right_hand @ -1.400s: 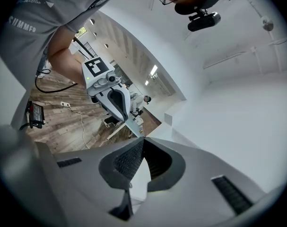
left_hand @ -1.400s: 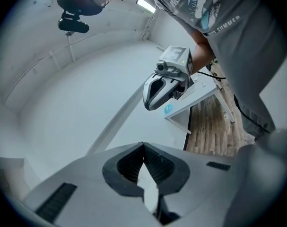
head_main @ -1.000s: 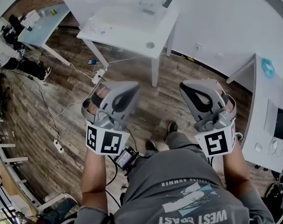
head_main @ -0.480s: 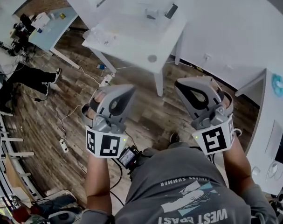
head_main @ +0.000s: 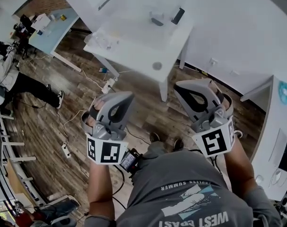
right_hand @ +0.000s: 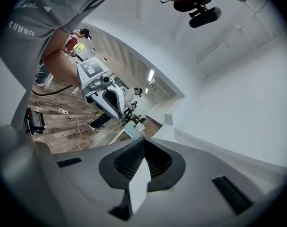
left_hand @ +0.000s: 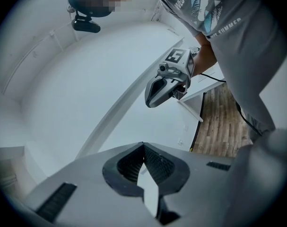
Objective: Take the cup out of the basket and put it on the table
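The wooden floor [head_main: 48, 122] fills most of the head view, and a white desk [head_main: 134, 51] stands ahead at the top. The person stands well apart from it, holding both grippers out level. The left gripper [head_main: 128, 98] and the right gripper [head_main: 179, 87] each have their jaws closed tip to tip with nothing between them. On the desk lie a clear crumpled thing [head_main: 105, 40] and a dark oblong thing [head_main: 178, 15]. I cannot make out the cup or the basket anywhere, so the cup's long axis is unknown. If they are on that desk, they lie straight ahead of both jaws, and the right gripper looks slightly nearer its corner.
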A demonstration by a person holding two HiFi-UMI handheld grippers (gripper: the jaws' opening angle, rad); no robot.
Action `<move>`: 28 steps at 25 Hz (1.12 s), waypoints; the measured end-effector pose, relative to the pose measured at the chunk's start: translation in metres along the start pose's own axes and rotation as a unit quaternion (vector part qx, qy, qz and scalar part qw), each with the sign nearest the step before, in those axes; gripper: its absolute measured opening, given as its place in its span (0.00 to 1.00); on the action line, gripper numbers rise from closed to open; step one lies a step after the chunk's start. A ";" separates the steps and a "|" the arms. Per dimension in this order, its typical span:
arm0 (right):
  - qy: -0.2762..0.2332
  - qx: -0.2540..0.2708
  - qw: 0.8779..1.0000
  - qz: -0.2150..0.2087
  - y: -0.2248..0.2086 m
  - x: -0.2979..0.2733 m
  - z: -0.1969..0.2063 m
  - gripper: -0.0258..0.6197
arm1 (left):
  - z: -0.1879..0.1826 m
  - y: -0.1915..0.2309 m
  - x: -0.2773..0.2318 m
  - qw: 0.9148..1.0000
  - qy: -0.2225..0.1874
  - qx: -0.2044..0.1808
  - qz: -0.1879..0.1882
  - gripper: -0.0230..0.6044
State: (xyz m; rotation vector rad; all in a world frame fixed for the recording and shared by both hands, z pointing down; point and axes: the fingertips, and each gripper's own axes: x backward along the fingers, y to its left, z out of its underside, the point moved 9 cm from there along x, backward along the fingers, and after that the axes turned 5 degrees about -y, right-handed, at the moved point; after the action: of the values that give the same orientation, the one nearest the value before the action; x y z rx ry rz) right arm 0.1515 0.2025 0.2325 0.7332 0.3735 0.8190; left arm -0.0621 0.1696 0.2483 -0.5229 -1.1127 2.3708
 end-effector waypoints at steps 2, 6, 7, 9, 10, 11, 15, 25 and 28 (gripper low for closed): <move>0.007 0.004 1.000 0.005 -0.003 -0.013 -0.001 0.06 | 0.015 0.008 -0.003 1.000 -0.007 0.002 0.002 0.05; 0.020 0.017 1.000 0.015 -0.014 -0.042 -0.004 0.06 | 0.039 0.036 -0.006 1.000 -0.029 0.003 -0.004 0.05; 0.022 0.021 0.999 0.020 -0.018 -0.051 -0.004 0.06 | 0.045 0.043 -0.008 0.999 -0.035 0.002 -0.005 0.05; 0.028 0.027 0.999 0.028 -0.022 -0.066 -0.003 0.06 | 0.059 0.055 -0.013 0.999 -0.047 -0.001 -0.005 0.05; 0.032 0.029 0.999 0.031 -0.023 -0.074 -0.002 0.06 | 0.066 0.060 -0.016 0.999 -0.052 -0.002 -0.003 0.05; 0.036 0.030 0.998 0.032 -0.023 -0.081 -0.001 0.06 | 0.073 0.064 -0.019 0.998 -0.056 -0.001 -0.002 0.05; 0.050 0.029 0.998 0.037 -0.025 -0.101 0.004 0.06 | 0.092 0.077 -0.029 0.997 -0.070 -0.003 0.006 0.05; 0.042 0.015 0.999 0.018 -0.069 -0.127 0.057 0.06 | 0.111 0.096 -0.091 0.998 -0.053 0.005 0.017 0.05; 0.027 0.011 1.000 0.011 -0.092 -0.132 0.077 0.06 | 0.107 0.105 -0.114 0.999 -0.041 0.003 0.014 0.05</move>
State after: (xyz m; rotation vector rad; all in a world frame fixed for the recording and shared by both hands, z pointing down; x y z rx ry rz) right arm 0.1587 0.0240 0.2240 0.7371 0.4236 0.8574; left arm -0.0504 -0.0187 0.2456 -0.4443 -1.1399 2.4395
